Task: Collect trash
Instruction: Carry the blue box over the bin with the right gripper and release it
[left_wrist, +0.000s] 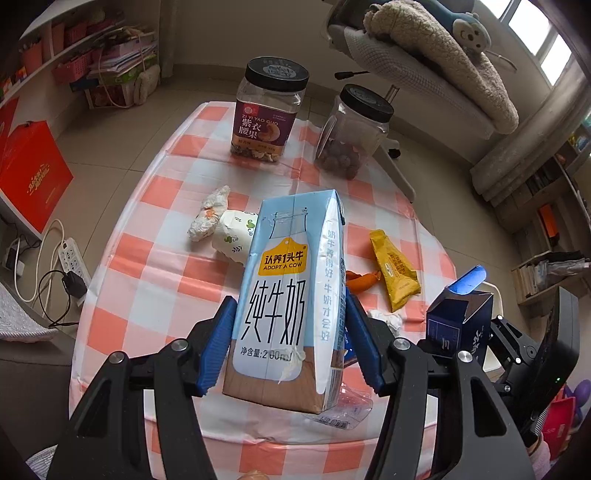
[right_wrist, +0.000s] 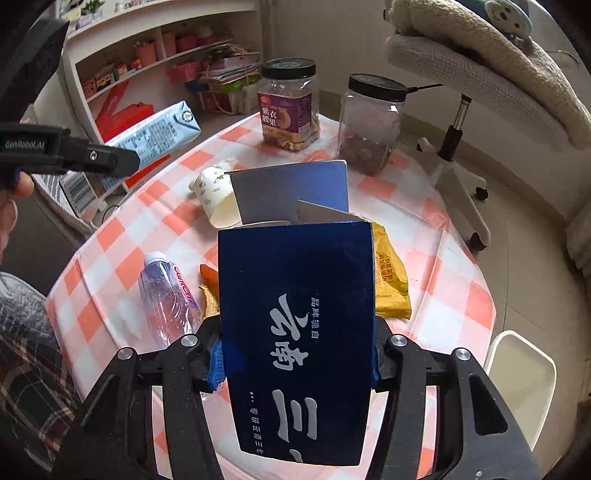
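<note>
A: We have both claws loaded. Our left gripper (left_wrist: 290, 341) is clamped on the pale blue milk carton (left_wrist: 291, 295), its blue pads (left_wrist: 218, 347) pressed to the carton's two narrow sides, and the carton hangs clear above the round table in its orange-and-white checked cloth (left_wrist: 155, 258).

B: And our right gripper (right_wrist: 297, 363) is closed on the dark blue cardboard box with silver lettering (right_wrist: 295, 325), top flaps open, also lifted off the cloth. So two pieces of trash are in hand.

A: To finish this step well, we should keep both grips steady and carry the pair to wherever the rubbish goes. We see no bin for certain; the white rim (right_wrist: 524, 373) by the table edge, low on the right, might be one, but we cannot tell.

B: Let's keep the box's open end up, since we can't see whether anything is inside it.

A: Left on the table: a crushed clear plastic water bottle (right_wrist: 168, 299), a yellow snack packet (right_wrist: 391, 284), a white paper cup with green leaf print (right_wrist: 218, 197) lying on its side and looking empty, and a crumpled white tissue (left_wrist: 210, 214).

B: The two clear jars with black lids aren't trash, we think. The purple-labelled jar (left_wrist: 267, 114) has nuts filling its bottom part; the plain jar (left_wrist: 352, 133) holds round brown pieces low down. Both lids are on.
</note>
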